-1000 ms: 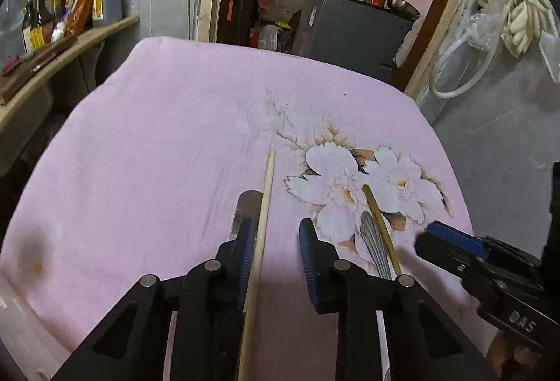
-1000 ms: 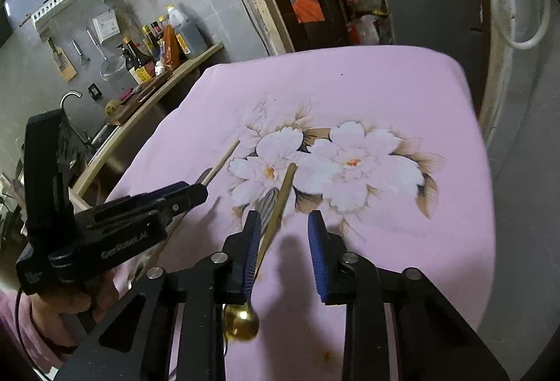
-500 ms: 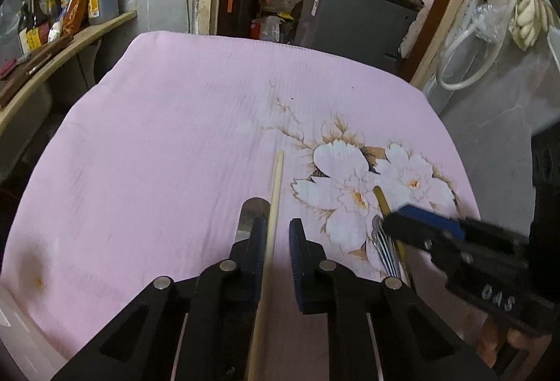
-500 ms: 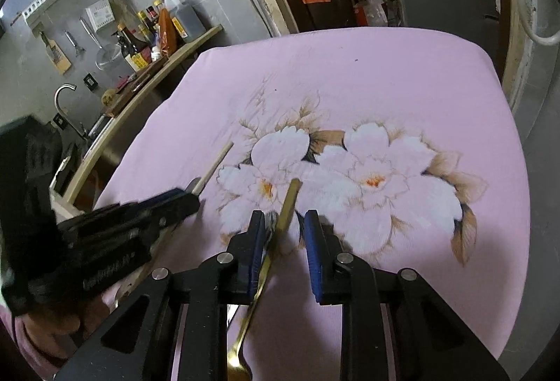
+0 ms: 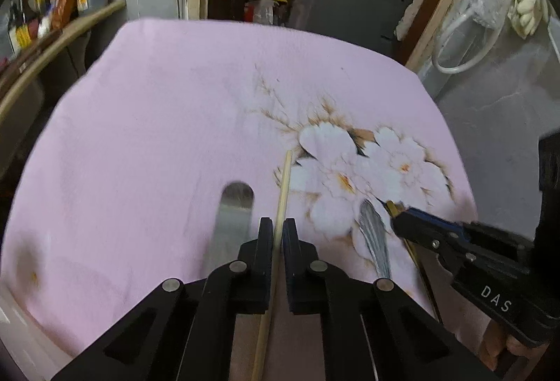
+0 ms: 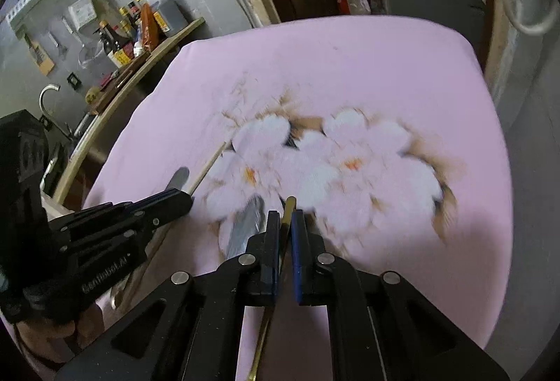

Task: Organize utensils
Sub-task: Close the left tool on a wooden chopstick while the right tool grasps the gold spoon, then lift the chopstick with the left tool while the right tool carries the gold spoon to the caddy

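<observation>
My left gripper [image 5: 277, 231] is shut on a pale wooden chopstick [image 5: 282, 192] that points forward over the pink flowered cloth [image 5: 157, 122]. A flat steel utensil handle [image 5: 233, 216] lies on the cloth just left of it. My right gripper [image 6: 286, 223] is shut on the handle of a gold spoon [image 6: 289, 206]; its bowl end hangs below, out of sight. A ridged steel utensil [image 6: 245, 223] lies on the cloth just left of the right gripper, and shows in the left wrist view [image 5: 372, 227]. The left gripper shows in the right wrist view [image 6: 182, 199], the right one in the left wrist view [image 5: 397, 223].
The cloth-covered table ends at a wooden counter with sauce bottles [image 6: 140, 27] and a sink tap [image 6: 47, 94] on the left. A dark cabinet [image 5: 350, 6] and a doorway stand beyond the far edge. A grey wall with white hose [image 5: 465, 41] is on the right.
Both grippers have closed: the left on the wooden chopstick, the right on the gold spoon handle. Both have lifted a little and shifted; the steel handle now lies apart to the left.
</observation>
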